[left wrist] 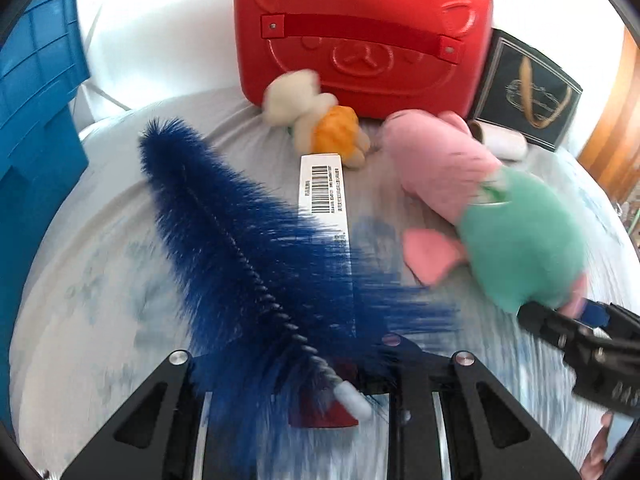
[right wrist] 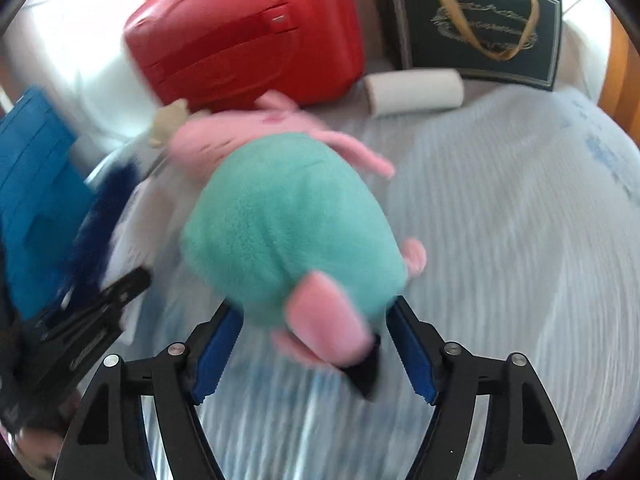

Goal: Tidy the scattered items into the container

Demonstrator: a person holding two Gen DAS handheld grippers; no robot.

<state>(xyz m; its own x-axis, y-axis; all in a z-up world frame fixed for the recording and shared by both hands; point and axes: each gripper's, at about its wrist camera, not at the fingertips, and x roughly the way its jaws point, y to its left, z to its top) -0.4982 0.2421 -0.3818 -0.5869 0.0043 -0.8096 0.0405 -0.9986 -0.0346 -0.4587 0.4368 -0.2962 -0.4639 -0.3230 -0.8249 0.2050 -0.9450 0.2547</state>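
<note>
My left gripper (left wrist: 344, 364) is shut on the base of a blue bristle brush (left wrist: 224, 216), which slants up to the left over its white barcode card (left wrist: 322, 184). A pink pig plush in a green dress (left wrist: 516, 232) lies on the bed to the right. My right gripper (right wrist: 314, 304) stands open around the plush's (right wrist: 288, 232) lower end. A pink leg lies between the blue pads (right wrist: 218, 352) with gaps on both sides. In the left wrist view the right gripper (left wrist: 568, 316) sits at the plush's feet. The blue crate (left wrist: 36, 100) stands at the left edge.
A red bear-face case (left wrist: 360, 32) stands at the back, a dark gift bag (left wrist: 528, 92) and a white roll (right wrist: 414, 90) to its right. A small white and orange plush (left wrist: 320, 120) lies before the case. The striped bedsheet (right wrist: 520, 240) spreads to the right.
</note>
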